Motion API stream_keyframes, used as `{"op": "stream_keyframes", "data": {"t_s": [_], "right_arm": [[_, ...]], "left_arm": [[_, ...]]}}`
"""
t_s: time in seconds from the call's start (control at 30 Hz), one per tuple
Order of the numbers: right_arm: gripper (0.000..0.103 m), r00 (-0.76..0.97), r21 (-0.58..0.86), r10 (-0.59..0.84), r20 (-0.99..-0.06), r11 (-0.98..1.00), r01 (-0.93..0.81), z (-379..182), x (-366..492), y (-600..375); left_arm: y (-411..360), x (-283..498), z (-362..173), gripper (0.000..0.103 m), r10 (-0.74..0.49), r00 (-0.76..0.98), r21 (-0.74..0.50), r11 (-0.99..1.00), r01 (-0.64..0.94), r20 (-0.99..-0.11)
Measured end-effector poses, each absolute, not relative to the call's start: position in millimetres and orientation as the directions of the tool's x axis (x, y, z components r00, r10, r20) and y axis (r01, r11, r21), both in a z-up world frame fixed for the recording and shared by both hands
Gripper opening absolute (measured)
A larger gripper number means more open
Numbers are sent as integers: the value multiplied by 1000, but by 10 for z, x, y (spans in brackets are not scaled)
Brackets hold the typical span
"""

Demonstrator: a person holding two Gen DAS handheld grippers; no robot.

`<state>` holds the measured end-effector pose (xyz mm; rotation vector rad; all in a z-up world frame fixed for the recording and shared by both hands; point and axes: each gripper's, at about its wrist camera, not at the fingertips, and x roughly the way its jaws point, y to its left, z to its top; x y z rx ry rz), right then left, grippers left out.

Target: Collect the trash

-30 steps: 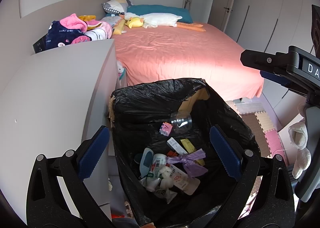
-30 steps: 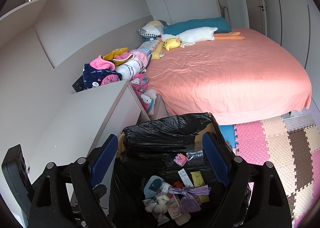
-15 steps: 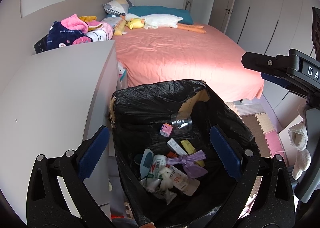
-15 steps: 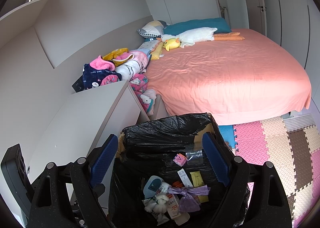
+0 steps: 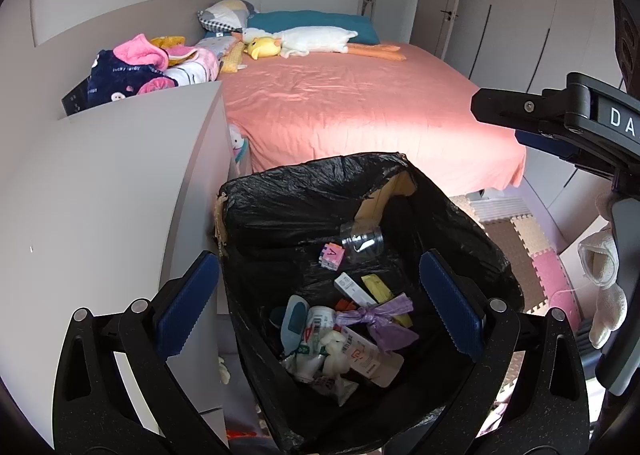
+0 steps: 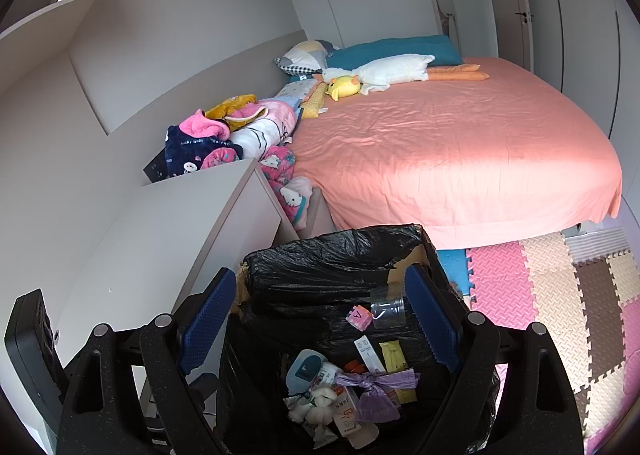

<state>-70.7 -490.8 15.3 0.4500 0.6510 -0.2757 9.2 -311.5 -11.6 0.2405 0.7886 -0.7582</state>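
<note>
Trash (image 5: 344, 331) lies heaped in the black-lined cardboard bin (image 5: 304, 191) I see beside the pale grey cabinet (image 5: 100, 191), before the coral-sheeted bed (image 6: 452, 151). My left gripper (image 5: 320, 301) and right gripper (image 6: 320, 319) both gape wide and empty above it, pastel foam mats (image 6: 560, 287) covering the floor.

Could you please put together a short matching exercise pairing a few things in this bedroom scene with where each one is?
Things:
1. clear plastic cup
2. yellow duck toy
3. purple tied bag
4. foam mats

Places:
A. on the bed
B. on the floor
C. high against the bin liner's inner wall
D. on the trash heap in the bin

Pairs: 1-C, 2-A, 3-D, 4-B
</note>
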Motion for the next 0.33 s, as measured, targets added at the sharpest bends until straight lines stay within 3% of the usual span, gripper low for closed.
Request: {"op": "stream_keyframes", "data": {"t_s": [0.33], "right_arm": [[86,762,313,-107,-639,868,385,141,-699,-4907]], "left_arm": [[-3160,89,-139,97,-489,486,-26,724,690,-725]]}}
